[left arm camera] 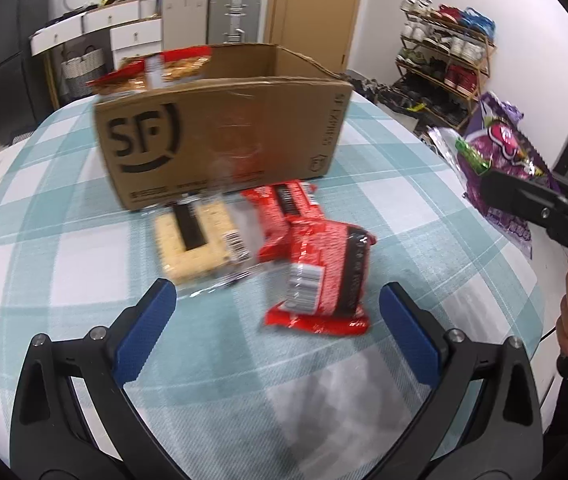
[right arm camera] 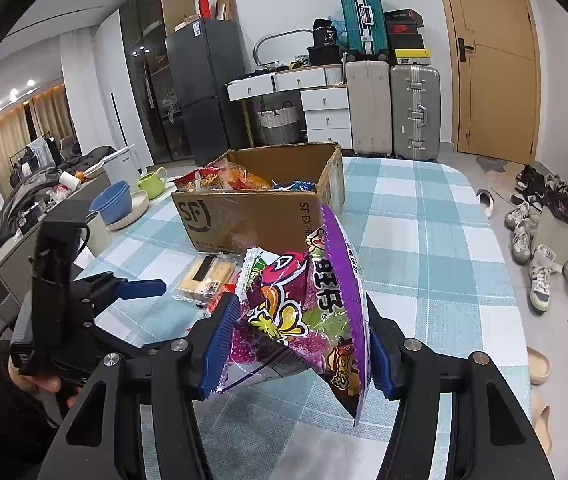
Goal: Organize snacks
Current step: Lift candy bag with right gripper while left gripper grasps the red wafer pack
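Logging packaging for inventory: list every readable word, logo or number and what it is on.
"SF": logo on the cardboard box front.
"SF EXPR", cut off: same box's side, right wrist view.
"36": black box on the cabinet.
Purple snack bag, red packets, cracker pack: print and barcodes unreadable.

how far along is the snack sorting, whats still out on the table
Partly done. Several snack bags already sit in the cardboard box. The right tongs are shut on a purple candy bag, held above the table. The left tongs are open and empty. Left on the checked tablecloth: a cracker pack and two red packs.
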